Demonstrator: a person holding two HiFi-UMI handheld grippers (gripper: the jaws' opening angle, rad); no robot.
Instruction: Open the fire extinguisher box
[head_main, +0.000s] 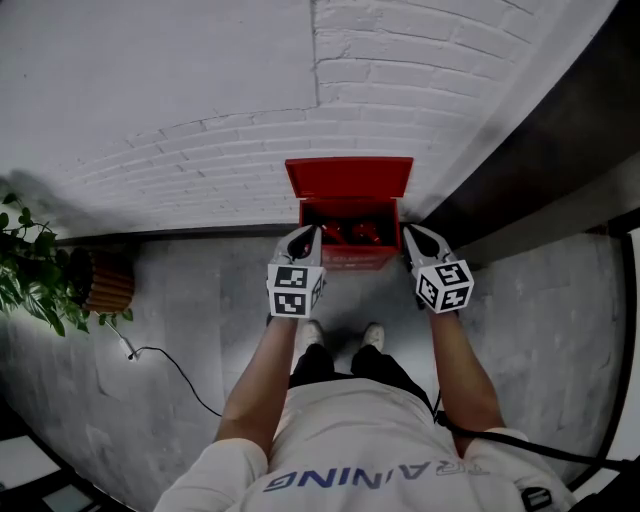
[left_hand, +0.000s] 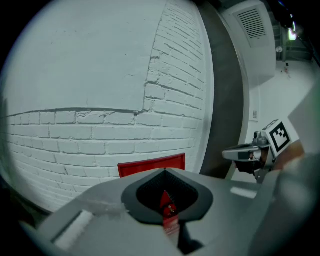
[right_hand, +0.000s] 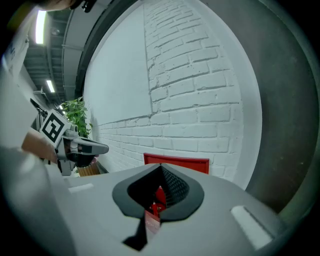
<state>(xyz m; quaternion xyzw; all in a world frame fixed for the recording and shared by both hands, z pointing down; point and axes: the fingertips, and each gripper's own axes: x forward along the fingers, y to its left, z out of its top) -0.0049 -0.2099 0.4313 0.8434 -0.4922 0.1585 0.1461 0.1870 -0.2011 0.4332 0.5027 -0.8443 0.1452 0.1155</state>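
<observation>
A red fire extinguisher box (head_main: 348, 258) stands on the floor against the white brick wall. Its lid (head_main: 348, 178) is raised and leans back on the wall, and red extinguishers (head_main: 355, 233) show inside. My left gripper (head_main: 310, 234) hovers at the box's left front corner, jaws shut on nothing. At the right front corner my right gripper (head_main: 408, 232) is likewise shut and empty. In the left gripper view the closed jaws (left_hand: 165, 171) point at the lid (left_hand: 151, 166), with the right gripper (left_hand: 227, 154) alongside. The right gripper view shows its jaws (right_hand: 161, 166) below the lid (right_hand: 176, 163) and the left gripper (right_hand: 102, 148) at left.
A leafy plant (head_main: 25, 270) in a wicker pot (head_main: 105, 282) stands at the left by the wall. A thin cable (head_main: 165, 365) trails over the grey floor. A dark wall band (head_main: 560, 150) runs along the right. The person's shoes (head_main: 340, 335) are just before the box.
</observation>
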